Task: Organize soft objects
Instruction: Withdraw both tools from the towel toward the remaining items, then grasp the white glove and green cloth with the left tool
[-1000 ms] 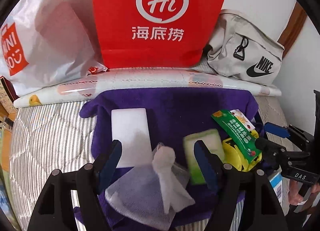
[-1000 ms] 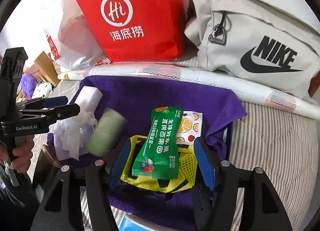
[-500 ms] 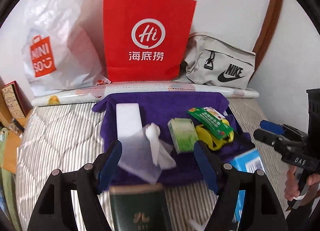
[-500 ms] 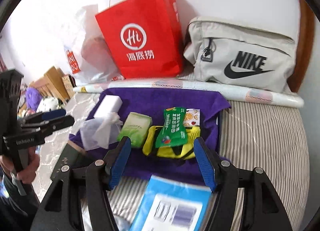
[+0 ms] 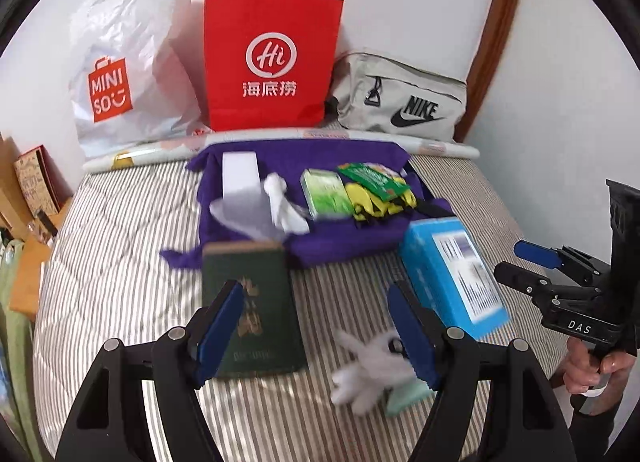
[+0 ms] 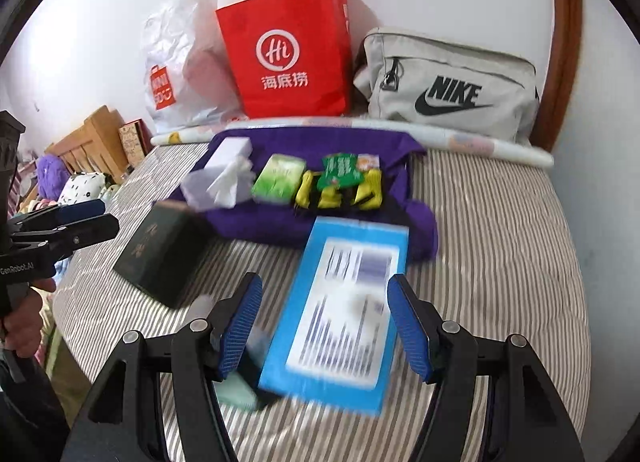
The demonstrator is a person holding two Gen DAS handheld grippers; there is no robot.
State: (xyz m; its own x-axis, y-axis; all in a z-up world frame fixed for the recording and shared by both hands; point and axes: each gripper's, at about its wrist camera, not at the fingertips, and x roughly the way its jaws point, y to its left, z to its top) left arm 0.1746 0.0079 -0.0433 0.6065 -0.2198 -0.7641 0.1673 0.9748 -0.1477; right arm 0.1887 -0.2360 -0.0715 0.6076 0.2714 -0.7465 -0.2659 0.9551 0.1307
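Observation:
A purple cloth [image 5: 360, 242] [image 6: 288, 224] lies on the striped bed and bears a white sponge [image 5: 239, 172], a white tissue in a clear bag [image 5: 276, 202] [image 6: 224, 182], a green tissue pack [image 5: 326, 192] [image 6: 280, 178], a yellow mesh item [image 5: 376, 202] [image 6: 340, 194] and a green sachet [image 5: 372, 178] [image 6: 340, 170]. A white plush toy [image 5: 368, 370] lies on the bed by my left gripper [image 5: 316, 334], which is open and empty. My right gripper [image 6: 324, 326] is open and empty above a blue box [image 6: 344, 310] [image 5: 452, 274].
A dark green book [image 5: 248, 302] [image 6: 160, 250] lies in front of the cloth. A mint green pack [image 5: 406, 396] [image 6: 236, 392] lies under the plush. A red paper bag [image 5: 272, 62], a white plastic bag [image 5: 128, 74] and a grey Nike bag [image 5: 400, 98] stand by the wall.
Both grippers have pulled back and up from the purple cloth. The book, blue box and plush toy have come into view. Both stay open and empty.

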